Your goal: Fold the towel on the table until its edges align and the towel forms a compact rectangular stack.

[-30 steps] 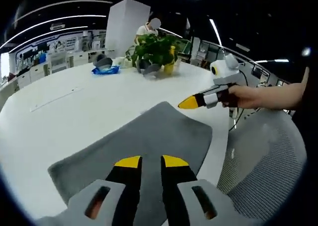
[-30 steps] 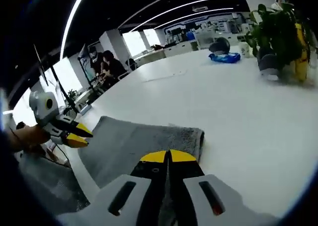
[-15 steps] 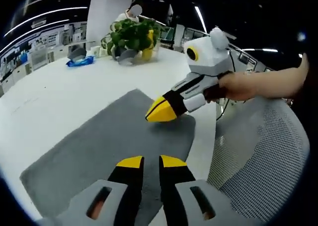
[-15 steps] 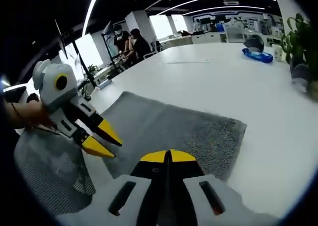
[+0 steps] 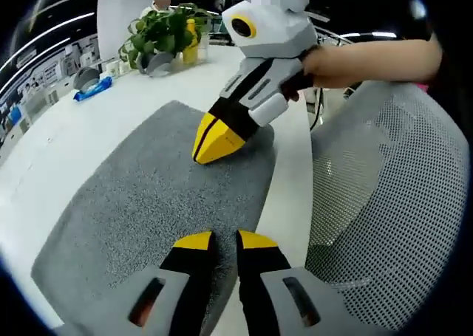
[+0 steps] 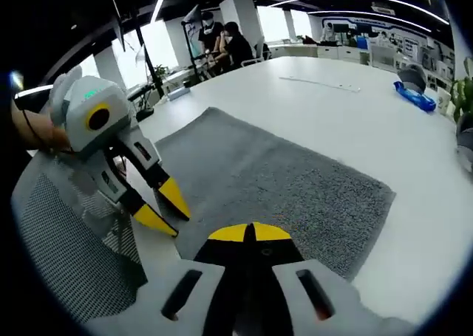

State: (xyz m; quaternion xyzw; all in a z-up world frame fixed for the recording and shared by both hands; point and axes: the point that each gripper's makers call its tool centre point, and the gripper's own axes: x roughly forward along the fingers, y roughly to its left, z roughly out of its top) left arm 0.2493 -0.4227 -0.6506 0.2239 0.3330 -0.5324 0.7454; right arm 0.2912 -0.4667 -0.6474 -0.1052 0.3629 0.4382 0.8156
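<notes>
A grey towel [image 5: 148, 203] lies flat on the white table [image 5: 96, 122]; in the right gripper view the towel [image 6: 281, 173] spreads out ahead. My left gripper [image 5: 216, 241] hovers over the towel's near edge with a narrow gap between its yellow tips. Seen from the right gripper view, the left gripper [image 6: 164, 209] has its jaws apart at the table's edge, nothing between them. My right gripper [image 6: 252, 232] is shut with nothing in it. In the left gripper view the right gripper [image 5: 211, 145] points down, its tips at the towel's surface.
A grey mesh chair [image 5: 384, 203] stands right against the table's edge, beside both grippers, chair [image 6: 66, 262]. A potted plant [image 5: 159, 29] and a blue item [image 5: 92, 88] sit at the table's far side. People [image 6: 225, 40] sit at a desk behind.
Both grippers have come closer to each other and lower over the towel. The right gripper has swung in from the table's edge onto the towel. The towel lies flat as before.
</notes>
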